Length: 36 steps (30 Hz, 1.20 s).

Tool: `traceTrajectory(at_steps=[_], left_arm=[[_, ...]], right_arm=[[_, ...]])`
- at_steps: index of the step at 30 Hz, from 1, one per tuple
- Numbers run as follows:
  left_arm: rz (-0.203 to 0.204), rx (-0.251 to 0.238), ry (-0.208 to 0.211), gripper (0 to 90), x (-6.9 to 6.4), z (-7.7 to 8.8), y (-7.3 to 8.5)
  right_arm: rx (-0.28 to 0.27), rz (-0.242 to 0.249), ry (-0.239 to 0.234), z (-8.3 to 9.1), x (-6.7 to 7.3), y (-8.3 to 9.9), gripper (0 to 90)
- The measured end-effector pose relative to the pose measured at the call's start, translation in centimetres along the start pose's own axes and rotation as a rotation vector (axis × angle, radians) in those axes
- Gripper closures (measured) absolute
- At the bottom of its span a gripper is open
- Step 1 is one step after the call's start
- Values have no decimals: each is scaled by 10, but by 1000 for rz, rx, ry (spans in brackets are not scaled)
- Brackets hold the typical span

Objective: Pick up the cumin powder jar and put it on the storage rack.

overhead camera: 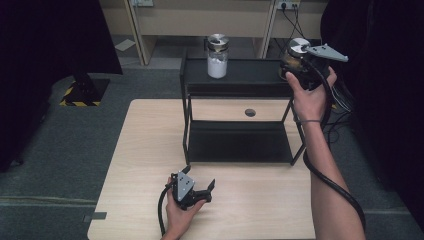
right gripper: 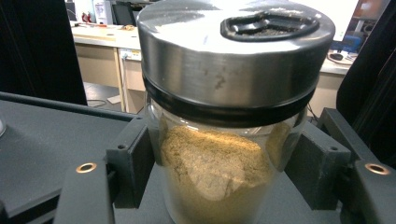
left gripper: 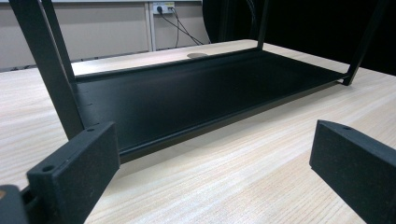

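Note:
A black two-tier metal rack (overhead camera: 239, 90) stands on the wooden table (overhead camera: 150, 150). On its top shelf stands a glass jar of white powder (overhead camera: 218, 56) with a steel lid. At the shelf's right end my right gripper (overhead camera: 292, 62) is shut on a second glass jar (right gripper: 224, 154) of brownish powder with a steel lid (overhead camera: 299, 46); in the right gripper view both pads press its glass sides. My left gripper (overhead camera: 207, 190) rests on the table in front of the rack, jaws open and empty, facing the lower shelf (left gripper: 196, 93).
A round cable hole (overhead camera: 250, 112) sits in the table behind the rack. Wooden furniture (overhead camera: 200, 20) lines the back wall. A black stand base with yellow-black tape (overhead camera: 82, 92) is on the grey floor at left. Dark curtains hang on both sides.

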<state>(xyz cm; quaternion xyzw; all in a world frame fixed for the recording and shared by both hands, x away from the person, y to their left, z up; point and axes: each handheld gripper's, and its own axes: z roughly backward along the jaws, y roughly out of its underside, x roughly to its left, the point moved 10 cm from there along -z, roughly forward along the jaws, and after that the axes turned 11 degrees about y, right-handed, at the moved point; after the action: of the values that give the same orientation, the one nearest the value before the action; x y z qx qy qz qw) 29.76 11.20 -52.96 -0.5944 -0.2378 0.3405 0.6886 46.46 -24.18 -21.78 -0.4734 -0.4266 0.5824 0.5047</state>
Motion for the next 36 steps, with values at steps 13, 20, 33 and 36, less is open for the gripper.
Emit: traceTrajectory(at_steps=[13,20,33,36], left_arm=[[1,0,2,8,0,0,0],[-3,-2,4,8,0,0,0],[-5,0,3,9,0,0,0],[-4,-2,5,8,0,0,0]], right_arm=[[22,-43,15,-14,4,-1,312],[21,-52,23,-20,8,-2,312],[17,-52,32,-22,11,-2,312],[18,-54,32,-22,11,-2,311]])
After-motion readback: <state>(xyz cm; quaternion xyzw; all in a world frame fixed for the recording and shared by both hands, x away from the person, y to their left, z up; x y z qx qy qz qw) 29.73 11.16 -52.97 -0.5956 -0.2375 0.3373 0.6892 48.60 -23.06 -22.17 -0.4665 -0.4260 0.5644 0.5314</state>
